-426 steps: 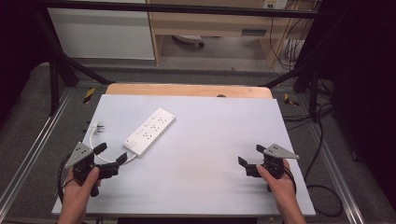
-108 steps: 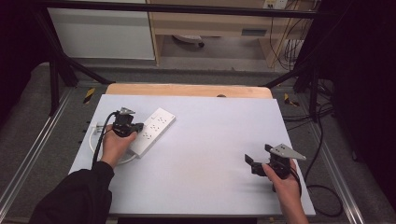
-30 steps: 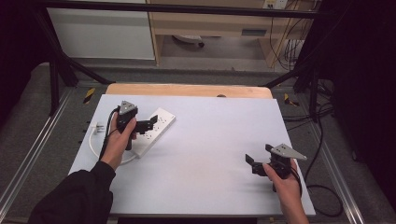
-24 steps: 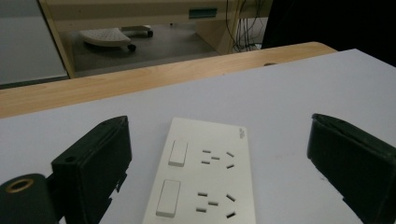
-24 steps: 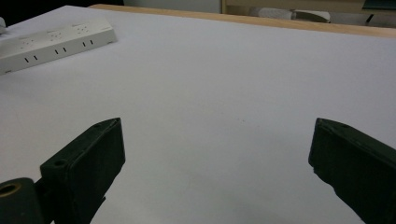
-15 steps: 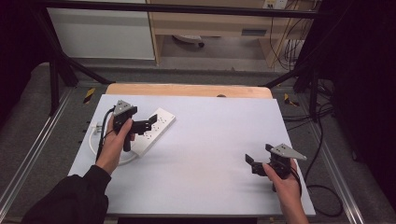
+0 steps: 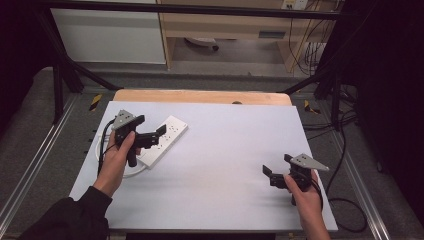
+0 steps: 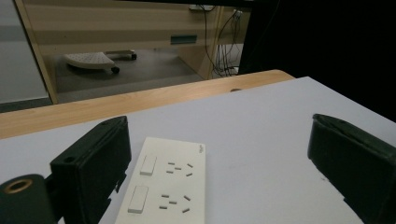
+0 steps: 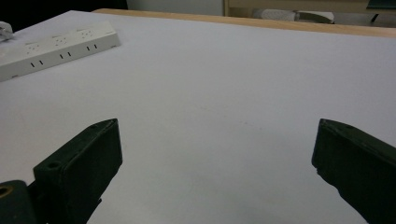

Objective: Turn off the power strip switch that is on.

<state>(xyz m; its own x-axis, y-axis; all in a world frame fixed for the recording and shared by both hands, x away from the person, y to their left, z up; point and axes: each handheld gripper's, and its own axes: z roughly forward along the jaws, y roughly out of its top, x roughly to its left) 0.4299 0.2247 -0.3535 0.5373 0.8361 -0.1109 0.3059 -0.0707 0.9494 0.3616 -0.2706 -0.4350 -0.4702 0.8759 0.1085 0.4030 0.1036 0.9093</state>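
Note:
A white power strip [image 7: 167,136] lies slantwise at the table's left, with its white cable [image 7: 131,173] looped at its near end. My left gripper [image 7: 150,126] hovers over the strip's near half, jaws wide apart and holding nothing. In the left gripper view the power strip [image 8: 168,186], with two switches and its sockets, lies between and below the open gripper [image 8: 219,168], closer to the left jaw. My right gripper [image 7: 278,165] rests open near the table's front right. In the right gripper view that gripper [image 9: 215,163] faces bare table, with the power strip [image 9: 56,46] far off at the upper left.
The grey table top [image 7: 235,145] has a wooden strip [image 7: 200,96] along its far edge. Metal frame rails [image 7: 37,150] run beside the table on both sides. Cables [image 7: 345,210] hang off the right front corner. A cabinet and a shelf stand beyond the table.
My left gripper has shifted slightly toward the near side and turned its open jaws rightward across the power strip. The right gripper has stayed still.

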